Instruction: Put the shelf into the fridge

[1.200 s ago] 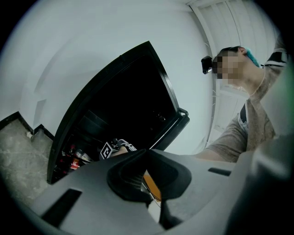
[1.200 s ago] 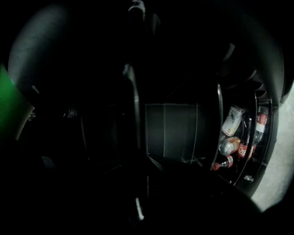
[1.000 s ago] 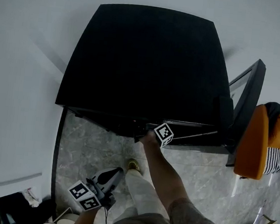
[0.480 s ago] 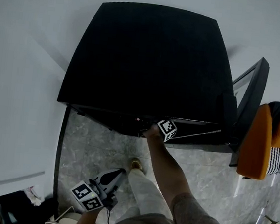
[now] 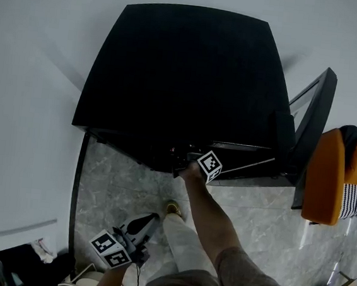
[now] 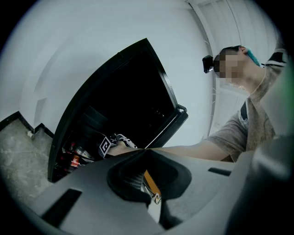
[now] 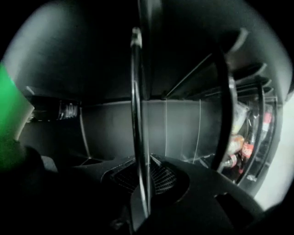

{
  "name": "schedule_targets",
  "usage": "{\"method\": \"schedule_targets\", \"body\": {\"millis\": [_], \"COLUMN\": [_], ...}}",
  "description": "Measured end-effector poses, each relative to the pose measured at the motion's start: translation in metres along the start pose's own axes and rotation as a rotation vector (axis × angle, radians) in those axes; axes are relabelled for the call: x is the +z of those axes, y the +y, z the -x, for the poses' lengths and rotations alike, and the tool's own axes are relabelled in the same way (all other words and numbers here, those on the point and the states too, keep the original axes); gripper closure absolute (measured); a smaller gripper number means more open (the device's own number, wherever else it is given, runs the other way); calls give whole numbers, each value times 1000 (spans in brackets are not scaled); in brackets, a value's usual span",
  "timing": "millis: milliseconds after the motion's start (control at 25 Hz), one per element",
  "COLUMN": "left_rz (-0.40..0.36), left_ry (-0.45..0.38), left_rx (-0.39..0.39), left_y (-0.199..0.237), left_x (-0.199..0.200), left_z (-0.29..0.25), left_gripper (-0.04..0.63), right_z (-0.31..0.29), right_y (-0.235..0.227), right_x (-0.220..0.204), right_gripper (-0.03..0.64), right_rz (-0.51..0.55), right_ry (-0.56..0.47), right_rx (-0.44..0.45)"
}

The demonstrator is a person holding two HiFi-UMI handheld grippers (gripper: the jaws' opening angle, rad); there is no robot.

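White walls stand behind the black fridge (image 5: 179, 76), and a grey stone floor (image 5: 111, 183) lies in front of it. The right gripper (image 7: 140, 183) has its jaws shut tight on the thin edge of the shelf (image 7: 136, 114). The shelf is inside the fridge, just past the open front, and shows edge-on. Bottles (image 7: 243, 149) sit in the fridge too, off to one side of the shelf. The left gripper (image 5: 142, 221) hangs low in front of the fridge, well apart from it. Its jaws are together with nothing in them. The fridge door (image 5: 309, 134) stands open, and an orange chair (image 5: 323, 180) is just beside the door.
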State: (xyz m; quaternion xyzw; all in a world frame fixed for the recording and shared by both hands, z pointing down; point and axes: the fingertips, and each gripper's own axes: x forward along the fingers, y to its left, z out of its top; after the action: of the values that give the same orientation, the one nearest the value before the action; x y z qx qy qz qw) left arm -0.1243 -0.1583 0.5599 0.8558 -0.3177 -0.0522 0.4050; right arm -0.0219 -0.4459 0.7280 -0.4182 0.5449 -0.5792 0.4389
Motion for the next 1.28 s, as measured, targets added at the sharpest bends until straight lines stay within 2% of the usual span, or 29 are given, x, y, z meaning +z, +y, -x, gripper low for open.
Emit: {"method": "schedule_targets", "body": {"millis": [360, 600, 920, 1080, 1280], "left_rz": [-19, -28, -51, -36, -49], "left_ry": [-17, -38, -60, -62, -62], "left_rx": [6, 15, 37, 39, 18], "left_y": [-11, -25, -48, -62, -87], "left_x": [1, 3, 2, -3, -5], "left_z": [11, 23, 38, 45, 50], "left_gripper": [591, 591, 591, 591, 591], "right_z": [47, 100, 167, 206, 246], "right_y": [0, -8, 46, 82, 136], "right_x": [-27, -46, -75, -93, -104], "right_gripper": [588, 589, 591, 591, 591], "right_rz": [-41, -34, 90, 187, 305], "right_ry": [15, 48, 317, 484, 630], "right_rx": [10, -63, -23, 12, 76]}}
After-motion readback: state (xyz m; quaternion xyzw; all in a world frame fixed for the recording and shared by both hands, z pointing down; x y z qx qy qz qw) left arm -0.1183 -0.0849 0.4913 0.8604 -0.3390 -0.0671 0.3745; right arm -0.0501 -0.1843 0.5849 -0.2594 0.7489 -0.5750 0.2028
